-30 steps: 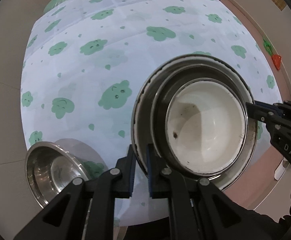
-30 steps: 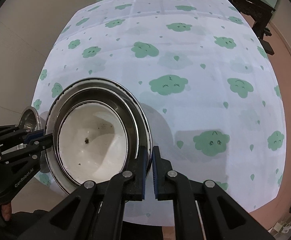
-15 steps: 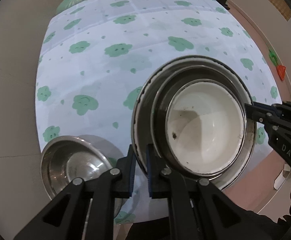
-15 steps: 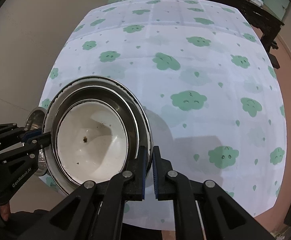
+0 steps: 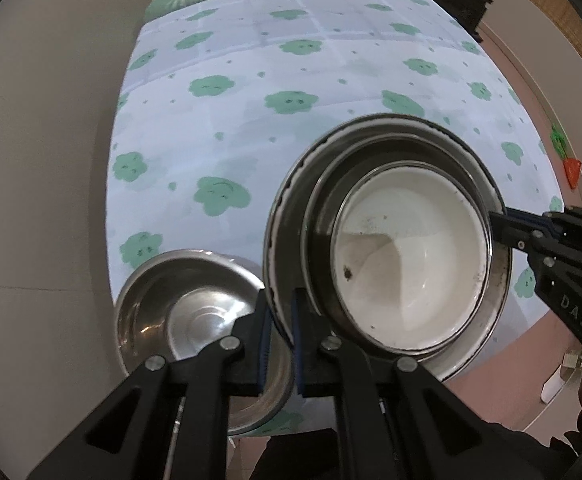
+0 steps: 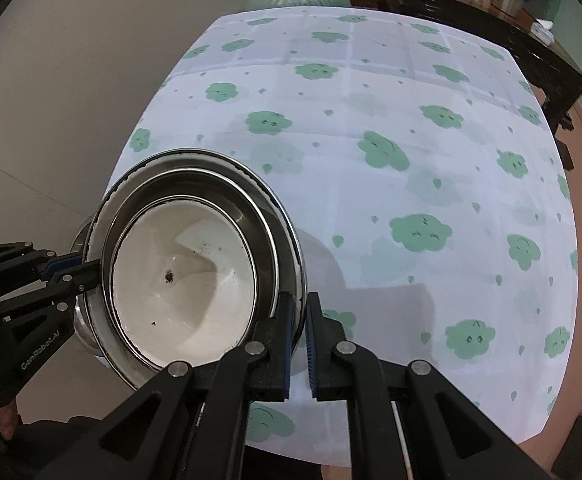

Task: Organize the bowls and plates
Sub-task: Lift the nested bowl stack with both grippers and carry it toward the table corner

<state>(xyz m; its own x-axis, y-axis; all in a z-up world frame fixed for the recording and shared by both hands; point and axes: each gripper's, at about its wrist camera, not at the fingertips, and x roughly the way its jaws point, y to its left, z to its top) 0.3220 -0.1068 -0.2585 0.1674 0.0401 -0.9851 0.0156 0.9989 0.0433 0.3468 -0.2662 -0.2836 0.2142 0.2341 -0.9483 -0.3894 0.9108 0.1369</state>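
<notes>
Left wrist view: both grippers (image 5: 279, 334) (image 6: 297, 338) clamped on nested steel-and-white-enamel bowl stack (image 5: 387, 248), mid-carry; probably next, lowering into shiny steel bowl (image 5: 189, 320) at 8 o'clock.

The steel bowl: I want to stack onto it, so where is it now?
In the left wrist view the steel bowl sits at the tablecloth's near-left corner, just left of the held stack.

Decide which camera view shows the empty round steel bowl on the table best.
The left wrist view: the empty round steel bowl shows its whole shiny inside beside the carried stack of nested dishes. In the right wrist view only a sliver peeks from behind that stack.
</notes>
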